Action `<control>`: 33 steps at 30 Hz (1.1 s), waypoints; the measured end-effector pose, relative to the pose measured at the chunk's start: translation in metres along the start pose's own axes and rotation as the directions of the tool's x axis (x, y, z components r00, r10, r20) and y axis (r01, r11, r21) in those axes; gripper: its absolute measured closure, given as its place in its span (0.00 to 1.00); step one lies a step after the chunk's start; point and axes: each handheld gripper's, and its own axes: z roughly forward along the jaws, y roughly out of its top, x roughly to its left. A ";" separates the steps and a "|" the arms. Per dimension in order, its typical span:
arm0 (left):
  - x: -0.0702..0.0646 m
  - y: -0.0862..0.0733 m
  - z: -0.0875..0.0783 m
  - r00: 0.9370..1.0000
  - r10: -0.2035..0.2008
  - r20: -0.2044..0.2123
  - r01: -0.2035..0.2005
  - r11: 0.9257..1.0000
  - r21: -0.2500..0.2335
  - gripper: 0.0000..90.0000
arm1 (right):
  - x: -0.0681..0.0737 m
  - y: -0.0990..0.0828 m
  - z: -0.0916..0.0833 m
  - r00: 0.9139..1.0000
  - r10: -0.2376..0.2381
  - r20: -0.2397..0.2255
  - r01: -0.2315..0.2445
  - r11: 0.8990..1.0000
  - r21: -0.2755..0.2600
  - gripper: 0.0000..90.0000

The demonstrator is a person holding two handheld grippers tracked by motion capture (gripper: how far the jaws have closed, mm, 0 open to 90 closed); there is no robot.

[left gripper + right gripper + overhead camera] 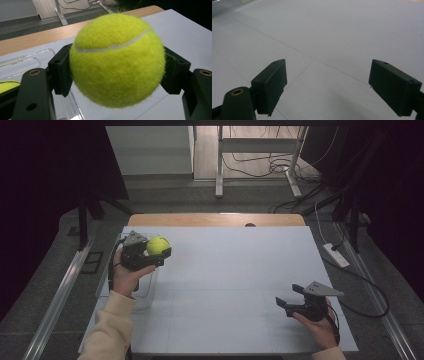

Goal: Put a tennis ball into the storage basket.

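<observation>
Left gripper (161,254): clamped on tennis ball (158,245), jaws pressed against opposite sides, as seen close in the left gripper view, ball (117,60) squarely between the black pads and bulging above and below them. Held clear of the table (225,270), above its left edge, over a clear plastic container (145,290) beside the white surface. Second yellow ball (6,86) partly visible low at the left of the left gripper view, apparently inside that container; exact position unclear.

Right gripper (288,304): jaws spread wide, nothing between them, held low over the near right part of the table, well apart from the ball. Right gripper view: pads (270,85) parted over bare white surface.

Step in hand, judged: carrying stage, ball lifted from the container area, not yet set down. Next move, judged: transfer toward open white surface or toward the waiting right gripper; steady grip needed, since round and fuzzy, prone to rolling once released; release only when low and resting.
</observation>
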 end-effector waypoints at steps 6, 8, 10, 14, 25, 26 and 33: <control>0.003 -0.002 -0.002 1.000 -0.003 -0.003 0.003 1.000 -0.003 0.30 | 0.000 0.000 0.000 1.000 -0.001 -0.002 0.001 1.000 0.004 0.17; 0.004 -0.002 -0.003 1.000 -0.002 -0.006 0.002 1.000 -0.001 0.30 | 0.000 0.000 0.000 1.000 -0.002 -0.001 0.002 1.000 0.006 0.17; 0.005 -0.002 -0.004 1.000 -0.007 -0.008 0.007 1.000 -0.005 0.30 | 0.001 0.000 0.000 1.000 -0.003 -0.001 0.003 1.000 0.005 0.17; 0.011 -0.004 -0.010 1.000 -0.015 -0.022 0.015 1.000 -0.008 0.30 | 0.000 0.000 0.000 1.000 0.000 -0.001 0.000 1.000 -0.001 0.17; 0.025 -0.009 -0.020 0.998 -0.044 -0.045 0.043 0.999 -0.019 0.29 | 0.000 0.000 0.000 1.000 -0.001 0.001 0.001 1.000 -0.002 0.17; 0.025 -0.009 -0.020 0.998 -0.044 -0.045 0.043 0.999 -0.019 0.30 | 0.000 0.000 0.000 1.000 -0.001 0.001 0.001 1.000 -0.002 0.17; 0.035 -0.013 -0.025 0.996 -0.060 -0.067 0.058 0.998 -0.018 0.30 | 0.000 0.000 0.000 1.000 -0.001 0.001 0.001 1.000 -0.001 0.17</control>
